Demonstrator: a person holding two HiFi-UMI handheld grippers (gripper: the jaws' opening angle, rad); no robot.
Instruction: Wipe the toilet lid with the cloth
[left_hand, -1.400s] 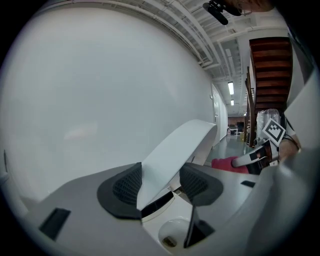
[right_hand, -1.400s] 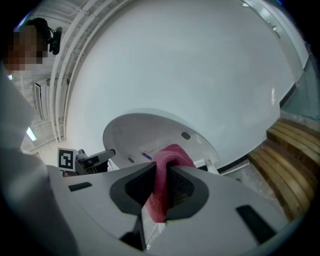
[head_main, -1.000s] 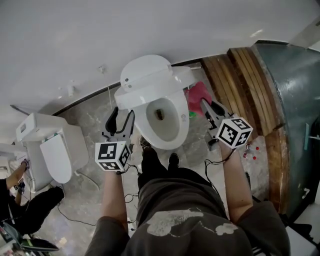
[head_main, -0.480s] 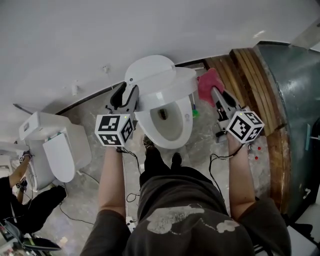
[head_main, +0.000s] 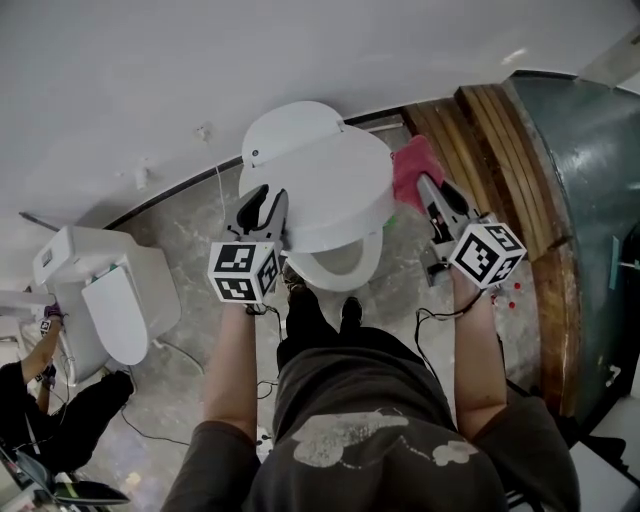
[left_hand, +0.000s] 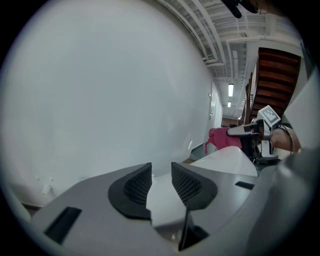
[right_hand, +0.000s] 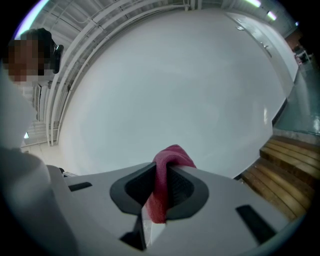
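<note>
The white toilet lid hangs half lowered over the bowl, whose front rim still shows. My left gripper is at the lid's left edge. Its jaws have just been closing, and in the left gripper view the white lid edge fills the gap between the pads of that gripper. To the right of the toilet, my right gripper is shut on the pink cloth. The cloth is bunched between the jaws of the right gripper and hangs below them.
The tank stands against a white wall. Wooden steps and a dark glass panel lie to the right. A second toilet and a crouching person are at the left. Cables run over the floor.
The lid has swung down from upright to partly over the bowl. My left gripper went to its left edge and closed there. The right gripper rose with the cloth.
</note>
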